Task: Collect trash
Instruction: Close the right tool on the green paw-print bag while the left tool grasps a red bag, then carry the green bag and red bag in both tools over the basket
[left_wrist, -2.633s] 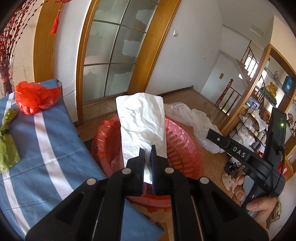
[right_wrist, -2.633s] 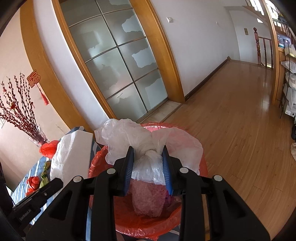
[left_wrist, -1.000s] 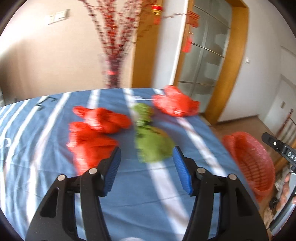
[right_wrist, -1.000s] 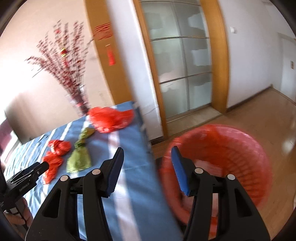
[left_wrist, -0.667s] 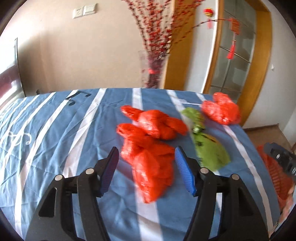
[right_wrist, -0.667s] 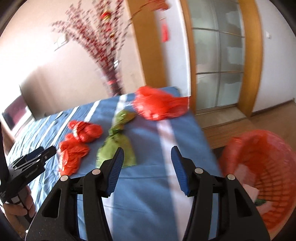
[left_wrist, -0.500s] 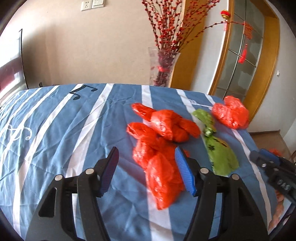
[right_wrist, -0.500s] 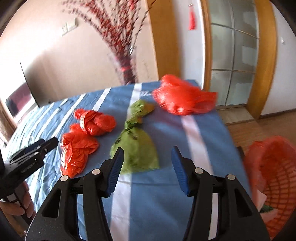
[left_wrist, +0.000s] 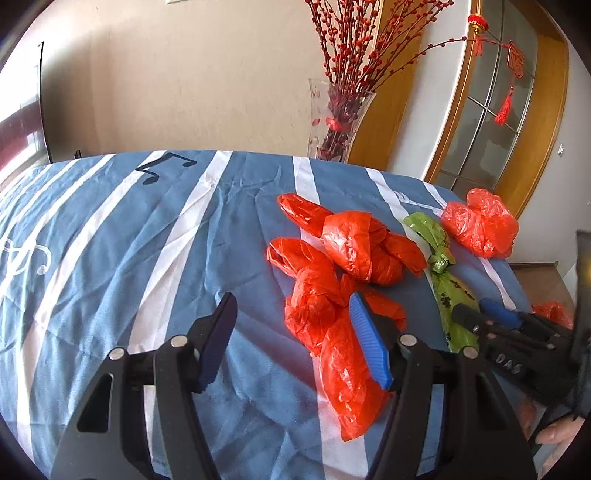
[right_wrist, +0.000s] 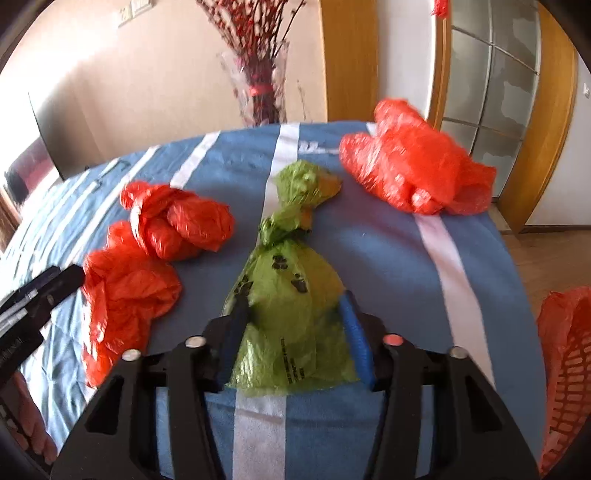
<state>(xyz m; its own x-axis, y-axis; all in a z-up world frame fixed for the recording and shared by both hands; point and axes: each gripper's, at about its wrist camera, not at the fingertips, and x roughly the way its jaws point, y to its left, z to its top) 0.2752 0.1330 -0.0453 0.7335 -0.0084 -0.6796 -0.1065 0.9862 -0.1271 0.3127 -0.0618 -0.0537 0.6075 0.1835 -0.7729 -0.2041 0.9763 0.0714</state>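
Right gripper (right_wrist: 291, 332), jaws wide, straddles the green bag (right_wrist: 291, 295), so we can pinch it. Left gripper (left_wrist: 291, 339), jaws wide, hovers beside the red bag (left_wrist: 332, 332); we judge that next.

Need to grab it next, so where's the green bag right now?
In the right wrist view the green bag lies on the blue cloth, between the open right gripper's fingers.
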